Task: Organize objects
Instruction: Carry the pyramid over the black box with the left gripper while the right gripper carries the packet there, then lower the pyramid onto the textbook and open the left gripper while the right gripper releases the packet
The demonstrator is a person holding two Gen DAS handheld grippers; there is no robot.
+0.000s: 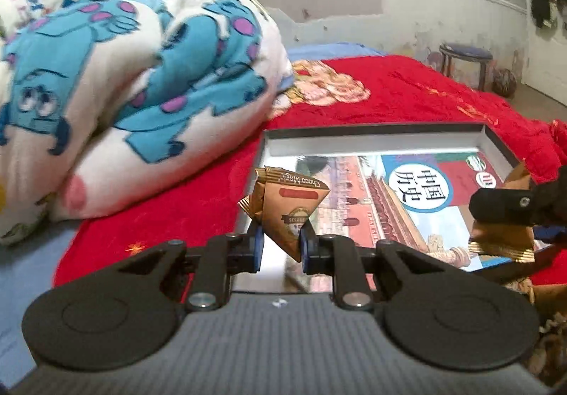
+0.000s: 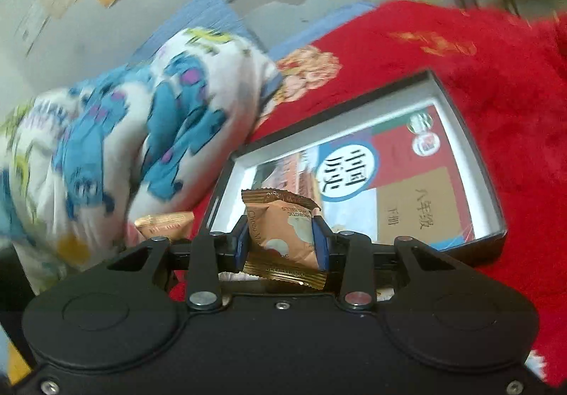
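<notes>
My left gripper (image 1: 280,246) and right gripper (image 2: 283,243) each clamp a packet (image 1: 291,209); the box (image 1: 372,140) lies just ahead, below both, my right nearer.

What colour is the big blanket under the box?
Bright red fuzzy blanket with small gold marks, clearest in the right wrist view.

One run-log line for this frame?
left gripper: shut on packet | right gripper: shut on second packet | tray: holds book
</notes>
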